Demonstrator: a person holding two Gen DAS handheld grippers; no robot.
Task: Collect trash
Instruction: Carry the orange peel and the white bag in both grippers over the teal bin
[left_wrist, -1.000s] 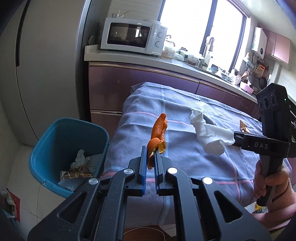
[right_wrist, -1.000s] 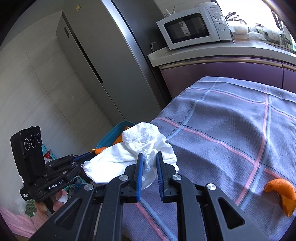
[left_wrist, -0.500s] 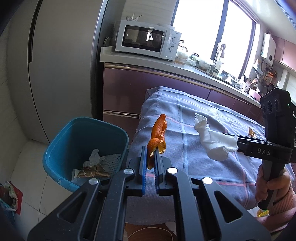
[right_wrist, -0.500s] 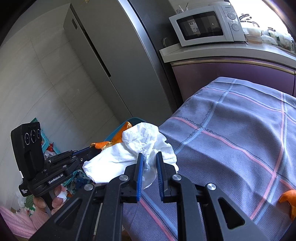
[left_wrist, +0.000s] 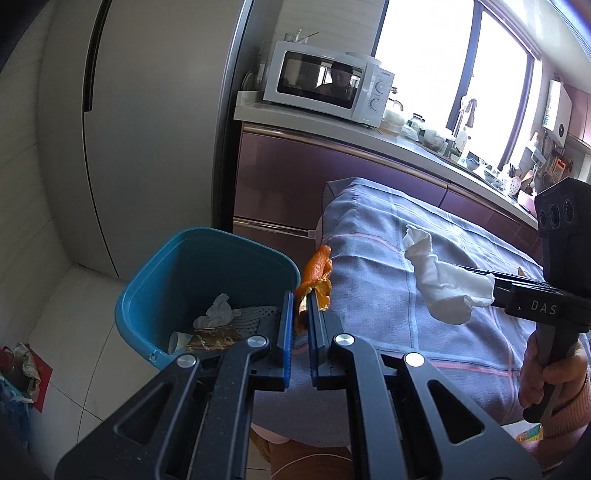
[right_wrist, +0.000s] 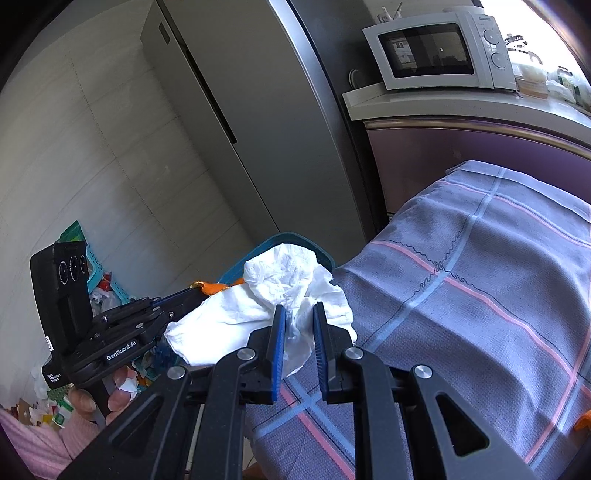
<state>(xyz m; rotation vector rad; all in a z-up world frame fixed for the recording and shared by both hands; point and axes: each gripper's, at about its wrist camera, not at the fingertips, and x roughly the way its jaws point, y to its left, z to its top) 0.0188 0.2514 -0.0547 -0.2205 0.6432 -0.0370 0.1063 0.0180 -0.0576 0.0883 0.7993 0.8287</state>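
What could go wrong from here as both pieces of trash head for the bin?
1. The left tool pinches only the bottom of the peel, which is level with the bin rim, not over the opening; released now, it may fall outside.
2. The tissue in the right tool hangs over the table edge and may drop short.

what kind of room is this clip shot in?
Almost certainly a home kitchen: a white microwave sits on the counter beside a tall grey fridge, with a sink tap under the window.
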